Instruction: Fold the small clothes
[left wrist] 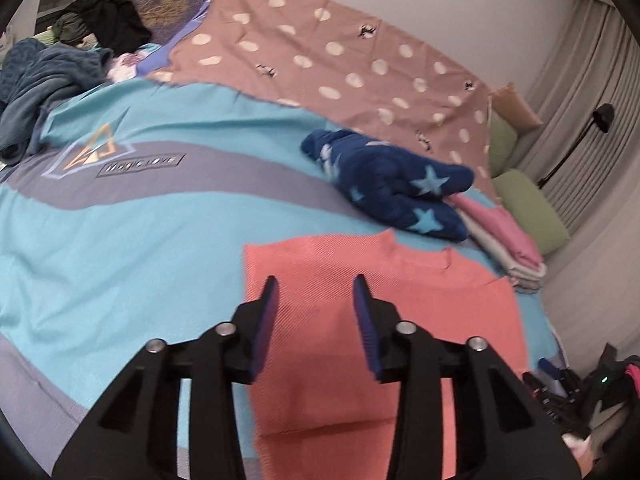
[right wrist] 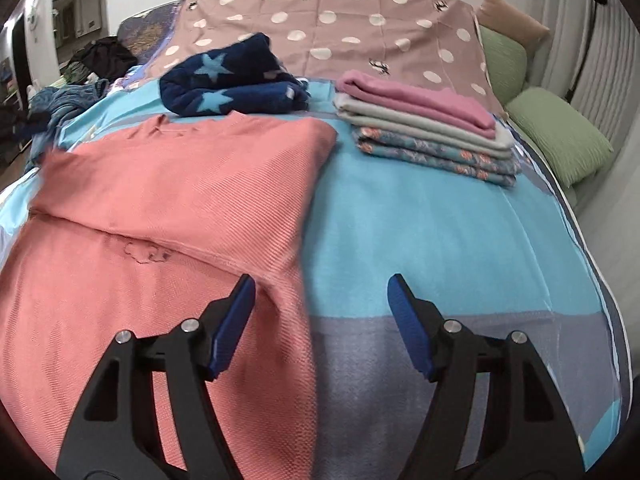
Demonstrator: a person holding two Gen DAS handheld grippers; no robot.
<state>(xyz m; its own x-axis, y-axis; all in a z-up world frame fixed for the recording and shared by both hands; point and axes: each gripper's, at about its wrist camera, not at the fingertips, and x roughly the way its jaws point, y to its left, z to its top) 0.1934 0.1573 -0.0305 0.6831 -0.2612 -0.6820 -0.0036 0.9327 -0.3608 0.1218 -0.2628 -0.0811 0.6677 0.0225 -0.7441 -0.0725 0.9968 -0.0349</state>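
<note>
A coral-pink knit top (left wrist: pixel 360 320) lies flat on the bed; it also shows in the right wrist view (right wrist: pixel 160 208), with its upper part folded over along a diagonal crease. My left gripper (left wrist: pixel 316 284) is open and empty, hovering over the top's left part. My right gripper (right wrist: pixel 320 280) is open and empty, over the top's right edge where it meets the blue cover. A dark blue garment with light stars (left wrist: pixel 392 184) (right wrist: pixel 232 80) lies beyond the top. A stack of folded clothes (right wrist: pixel 428 128) (left wrist: pixel 508 240) sits to its right, pink on top.
The bed has a turquoise and grey cover (right wrist: pixel 440 240) and a brown dotted sheet (left wrist: pixel 320 52) behind. A pile of unfolded blue and black clothes (left wrist: pixel 60 64) lies at the far left. Green pillows (right wrist: pixel 560 136) line the right edge by the wall.
</note>
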